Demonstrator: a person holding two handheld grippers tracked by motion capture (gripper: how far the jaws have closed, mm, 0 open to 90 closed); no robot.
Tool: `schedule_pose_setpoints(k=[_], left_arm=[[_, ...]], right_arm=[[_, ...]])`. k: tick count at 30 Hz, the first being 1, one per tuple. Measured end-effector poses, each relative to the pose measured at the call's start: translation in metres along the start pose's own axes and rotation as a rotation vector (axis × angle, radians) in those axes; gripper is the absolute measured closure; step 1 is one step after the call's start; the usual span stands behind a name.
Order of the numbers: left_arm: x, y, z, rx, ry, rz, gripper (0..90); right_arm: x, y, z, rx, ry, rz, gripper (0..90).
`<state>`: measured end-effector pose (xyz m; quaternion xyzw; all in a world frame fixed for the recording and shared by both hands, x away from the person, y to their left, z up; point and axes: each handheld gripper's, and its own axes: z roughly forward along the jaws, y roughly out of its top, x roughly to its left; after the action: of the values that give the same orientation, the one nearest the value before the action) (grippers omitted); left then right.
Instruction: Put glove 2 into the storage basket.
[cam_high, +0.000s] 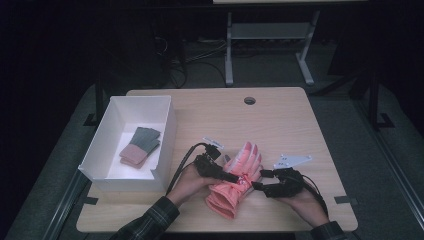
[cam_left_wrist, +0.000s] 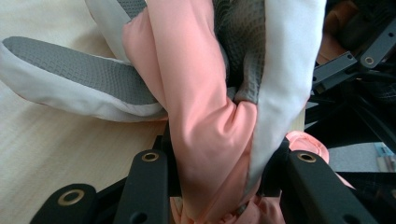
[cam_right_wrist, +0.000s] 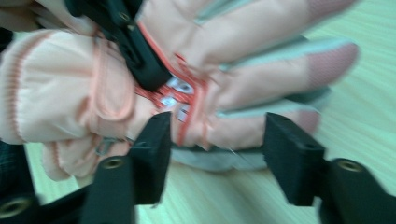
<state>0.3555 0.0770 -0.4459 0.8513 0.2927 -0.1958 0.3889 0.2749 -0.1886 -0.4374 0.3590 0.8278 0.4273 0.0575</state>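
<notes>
the pink glove (cam_high: 235, 180) lies on the near middle of the table (cam_high: 280, 115), fingers pointing away from the person, cuff toward the front edge. the left gripper (cam_high: 234, 177) pinches a bunched fold of the glove at its wrist, apparently to anchor it. the right gripper (cam_high: 257, 186) stands with jaws apart at the glove's right side, the fabric between them but not pressed; it appears to have let go. the white box (cam_high: 165, 135), with folded gloves (cam_high: 140, 146) inside, sits just left of the left hand; bare table offers room to the right and beyond.
</notes>
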Motion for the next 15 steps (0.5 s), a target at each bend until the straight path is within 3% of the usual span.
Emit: schedule_pose_setpoints(k=[5,9,15], left_arm=[[-0.004,0.004,-0.007,-0.024,0.008,0.012,63.4],[-0.006,0.008,-0.013,-0.043,0.02,0.022,63.4],[-0.009,0.014,-0.022,-0.069,0.036,0.027,63.7]], right_arm=[[-0.005,-0.006,-0.005,0.008,-0.056,0.002,25.2],[-0.009,-0.012,-0.005,0.046,-0.101,0.012,15.6],[-0.012,-0.021,-0.005,0.061,-0.134,0.034,13.7]])
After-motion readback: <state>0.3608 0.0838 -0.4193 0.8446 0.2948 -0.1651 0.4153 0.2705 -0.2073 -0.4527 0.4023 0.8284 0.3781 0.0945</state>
